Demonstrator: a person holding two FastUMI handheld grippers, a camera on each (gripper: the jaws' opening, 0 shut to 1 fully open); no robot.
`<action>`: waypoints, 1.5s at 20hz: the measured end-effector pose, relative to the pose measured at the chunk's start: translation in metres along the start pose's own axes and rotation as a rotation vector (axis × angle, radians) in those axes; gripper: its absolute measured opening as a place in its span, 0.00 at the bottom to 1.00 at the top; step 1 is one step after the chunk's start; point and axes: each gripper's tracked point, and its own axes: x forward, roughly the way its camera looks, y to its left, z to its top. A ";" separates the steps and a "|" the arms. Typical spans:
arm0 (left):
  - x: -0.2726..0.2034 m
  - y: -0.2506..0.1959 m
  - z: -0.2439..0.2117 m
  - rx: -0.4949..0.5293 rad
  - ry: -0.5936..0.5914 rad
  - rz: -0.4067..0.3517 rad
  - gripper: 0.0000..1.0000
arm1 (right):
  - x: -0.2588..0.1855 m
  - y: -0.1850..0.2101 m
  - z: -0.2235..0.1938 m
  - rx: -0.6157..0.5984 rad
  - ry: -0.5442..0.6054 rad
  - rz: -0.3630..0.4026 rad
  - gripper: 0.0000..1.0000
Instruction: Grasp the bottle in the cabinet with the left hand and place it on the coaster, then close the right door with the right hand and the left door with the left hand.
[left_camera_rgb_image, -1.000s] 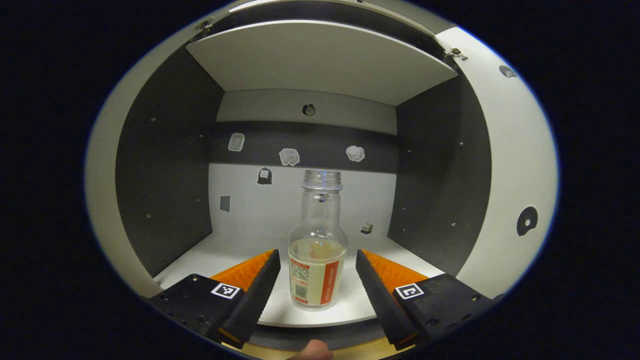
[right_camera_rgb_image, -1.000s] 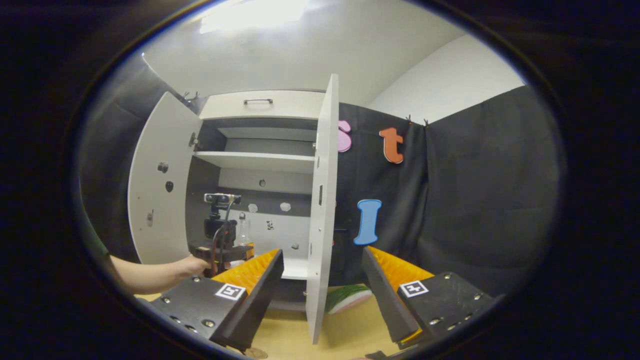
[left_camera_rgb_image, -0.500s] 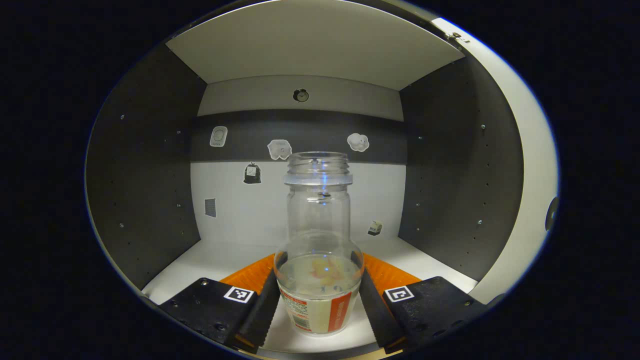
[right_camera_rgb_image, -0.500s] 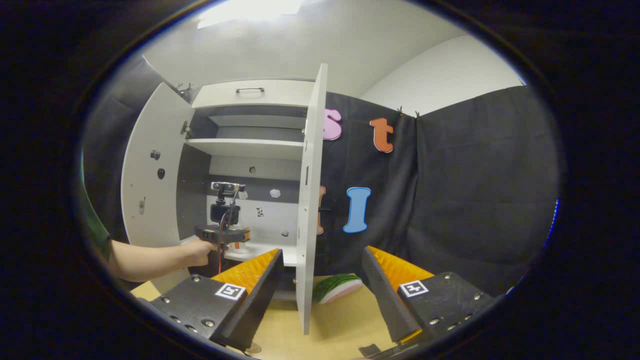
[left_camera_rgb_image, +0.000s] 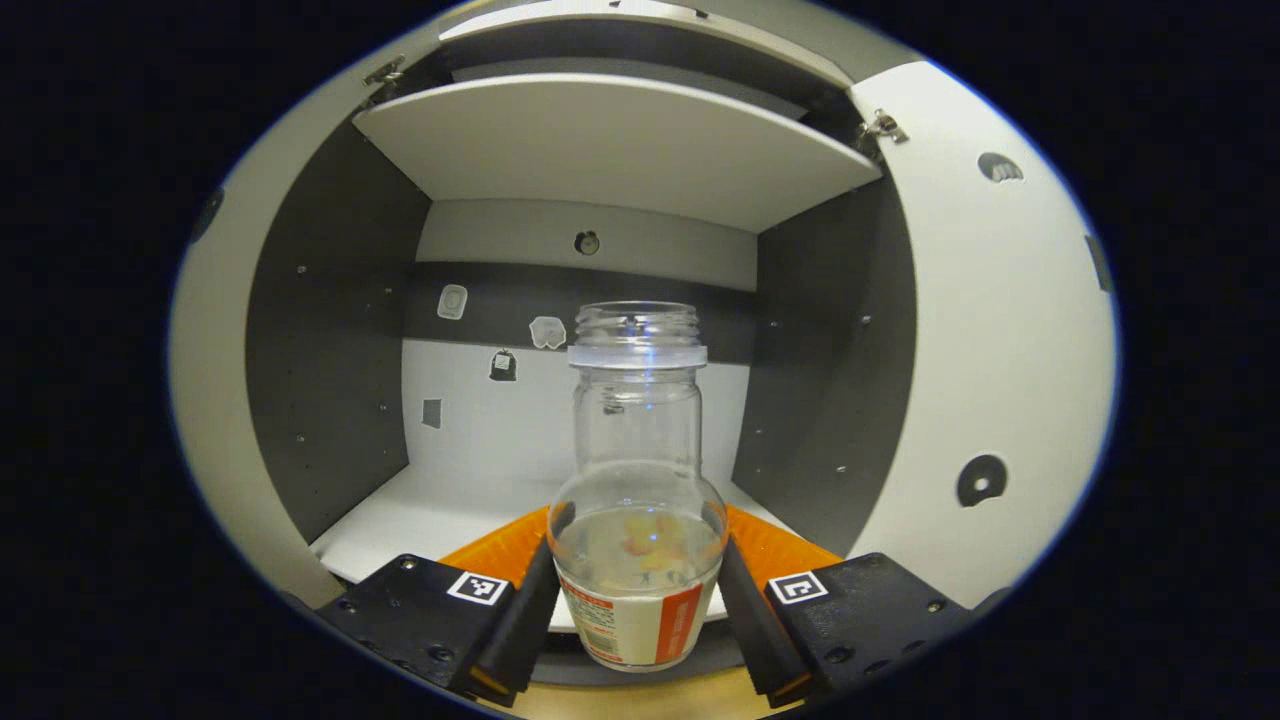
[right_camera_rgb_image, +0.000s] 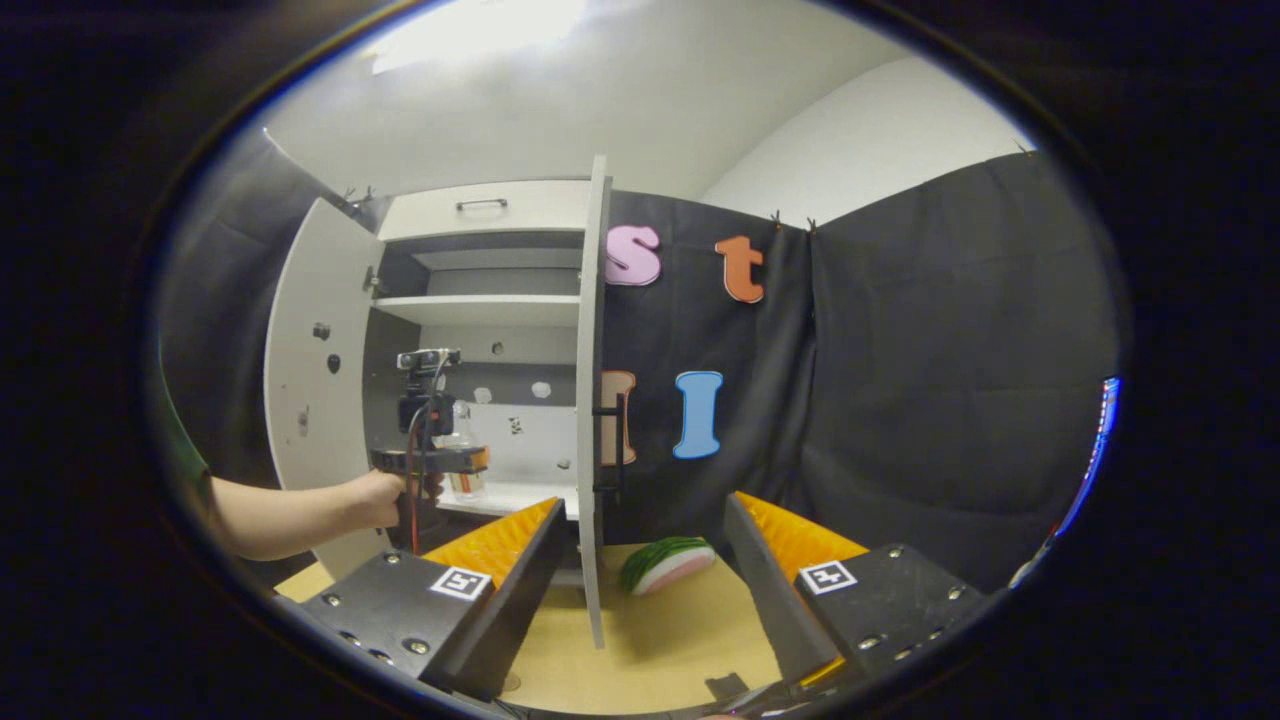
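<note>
Between the two dark fingers of the left gripper stands the bottle, upright, uncapped, clear glass with a little pale liquid and a white-and-orange label low on its body. Both fingers press against its lower sides, so the gripper is clamped on it. The bottle sits at the front lip of the cabinet's lower shelf; whether its base touches the shelf or hangs just off it I cannot tell.

Around it is the cabinet's grey-walled compartment, with small stickers on the back wall and a white upper shelf overhead. The left door and the right door both stand wide open on either side, neither one across the bottle.

From the right gripper view the whole scene is seen from farther off: a hand and bare forearm reach to the cabinet, holding the left gripper with its camera mast, the bottle small at its tip. The right door shows edge-on near the middle of that view, between this gripper and the cabinet's inside. On the wooden table beyond the door lies a watermelon-slice-shaped thing, green rind and pink flesh. The right gripper hangs over the table with its fingers spread apart and nothing between them.
</note>
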 end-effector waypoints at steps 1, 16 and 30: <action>-0.016 -0.003 0.004 -0.005 -0.014 0.000 0.82 | -0.007 -0.003 0.001 0.005 -0.005 0.008 0.96; -0.203 -0.031 -0.115 -0.024 0.007 0.013 0.80 | -0.098 -0.014 -0.022 0.072 0.024 0.092 0.96; -0.238 -0.031 -0.315 0.021 0.121 -0.032 0.80 | -0.109 -0.019 -0.102 0.038 0.109 0.097 0.96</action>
